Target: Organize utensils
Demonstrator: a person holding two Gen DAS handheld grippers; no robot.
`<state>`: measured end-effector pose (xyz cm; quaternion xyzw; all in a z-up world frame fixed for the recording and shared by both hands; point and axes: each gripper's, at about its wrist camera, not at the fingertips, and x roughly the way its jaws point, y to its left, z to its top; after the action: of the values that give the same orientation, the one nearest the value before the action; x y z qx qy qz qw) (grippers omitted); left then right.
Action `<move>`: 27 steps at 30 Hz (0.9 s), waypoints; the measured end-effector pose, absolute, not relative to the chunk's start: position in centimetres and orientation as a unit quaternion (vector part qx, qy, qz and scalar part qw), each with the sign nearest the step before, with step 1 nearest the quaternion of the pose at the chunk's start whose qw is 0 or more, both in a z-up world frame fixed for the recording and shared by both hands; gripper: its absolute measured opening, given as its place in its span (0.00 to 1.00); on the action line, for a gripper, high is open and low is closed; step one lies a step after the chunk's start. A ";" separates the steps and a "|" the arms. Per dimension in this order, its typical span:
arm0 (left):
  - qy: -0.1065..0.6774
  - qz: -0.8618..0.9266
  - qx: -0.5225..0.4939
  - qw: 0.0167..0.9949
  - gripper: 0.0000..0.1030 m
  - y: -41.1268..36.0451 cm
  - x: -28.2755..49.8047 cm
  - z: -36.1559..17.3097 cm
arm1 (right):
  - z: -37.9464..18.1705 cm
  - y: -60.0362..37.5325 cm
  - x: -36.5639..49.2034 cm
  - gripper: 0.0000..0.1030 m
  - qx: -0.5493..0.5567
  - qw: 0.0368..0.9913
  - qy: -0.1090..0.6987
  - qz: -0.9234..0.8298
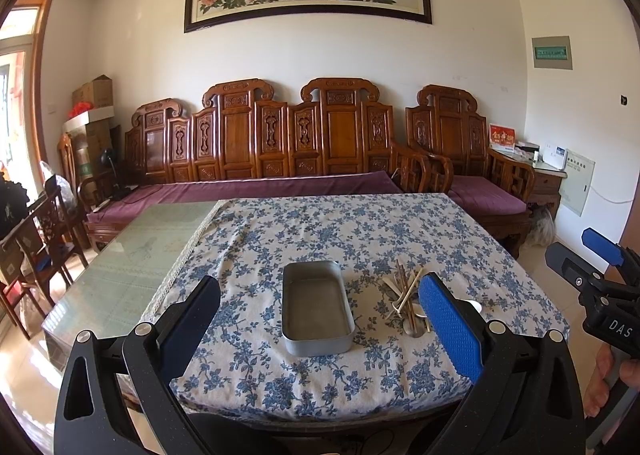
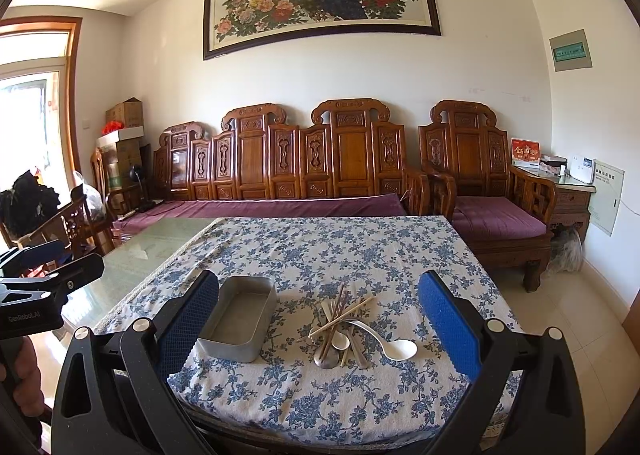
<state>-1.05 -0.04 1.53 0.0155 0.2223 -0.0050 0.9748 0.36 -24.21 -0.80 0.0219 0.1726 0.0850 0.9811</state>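
On desk, metal tray [image 1: 317,309] is empty; utensil pile [image 2: 348,329] sits just right of it, untouched. I've got left gripper [image 1: 320,329] and right gripper [image 2: 320,329] spread wide, holding nothing. Nothing sorted yet.

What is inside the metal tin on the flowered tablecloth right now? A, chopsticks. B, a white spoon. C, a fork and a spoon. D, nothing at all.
D: the metal tin shows only its bare bottom, while the utensil pile lies on the tablecloth beside it.
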 end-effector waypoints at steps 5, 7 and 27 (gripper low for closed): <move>0.222 -0.005 0.016 0.975 0.94 0.0 -1.1 1.6 | -0.7 -24.2 0.4 0.98 0.021 0.981 0.172 0.084; 0.222 -0.005 0.015 0.975 0.94 0.0 -1.0 1.5 | -0.8 -24.3 0.4 0.98 0.022 0.981 0.172 0.085; 0.219 -0.006 0.016 0.976 0.94 0.0 -1.0 2.4 | -0.5 -24.5 0.4 0.98 0.023 0.982 0.171 0.084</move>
<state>-1.05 0.02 2.39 0.0160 0.2189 -0.0058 0.9756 0.44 -24.46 -0.55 0.0228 0.1705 0.0838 0.9815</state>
